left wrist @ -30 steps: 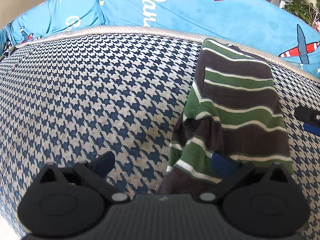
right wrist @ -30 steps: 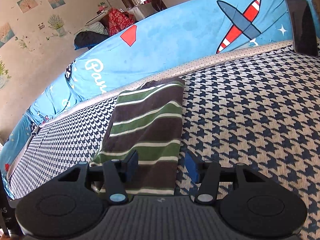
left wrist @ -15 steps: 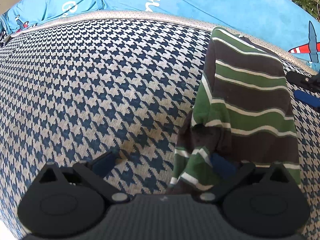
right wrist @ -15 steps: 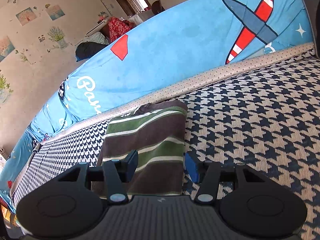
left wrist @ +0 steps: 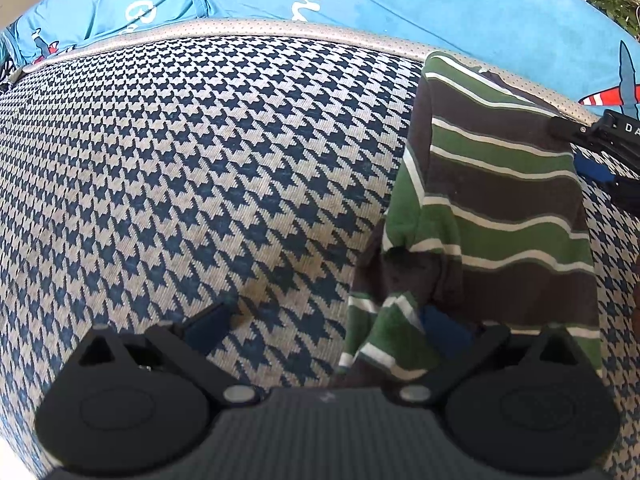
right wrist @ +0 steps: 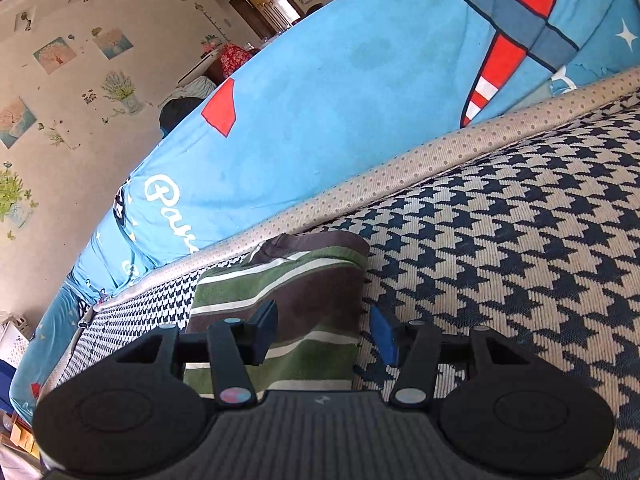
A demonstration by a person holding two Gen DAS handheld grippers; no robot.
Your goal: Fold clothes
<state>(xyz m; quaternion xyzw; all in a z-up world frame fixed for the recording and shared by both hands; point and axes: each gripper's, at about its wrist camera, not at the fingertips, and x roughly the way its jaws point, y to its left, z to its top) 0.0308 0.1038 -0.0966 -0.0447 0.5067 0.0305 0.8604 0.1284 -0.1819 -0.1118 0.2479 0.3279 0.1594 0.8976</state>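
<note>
Striped shirt (left wrist: 504, 208) already folded narrow; final fold left.
Left gripper (left wrist: 320, 320) jaws wide, one under its loose corner; right gripper (right wrist: 324, 328) jaws half-open, empty, straddling its edge.

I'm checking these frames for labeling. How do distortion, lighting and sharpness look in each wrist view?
Left wrist view: strong fisheye bulge bows the houndstooth cover; even daylight, sharp weave, and a dark shadow inside the striped shirt fold. Right wrist view: tilted horizon, curved blue cushion, bright without glare; the shirt is crisp, the far wall softer.

Striped shirt (left wrist: 500, 208) folded lengthwise, near corner rumpled.
</note>
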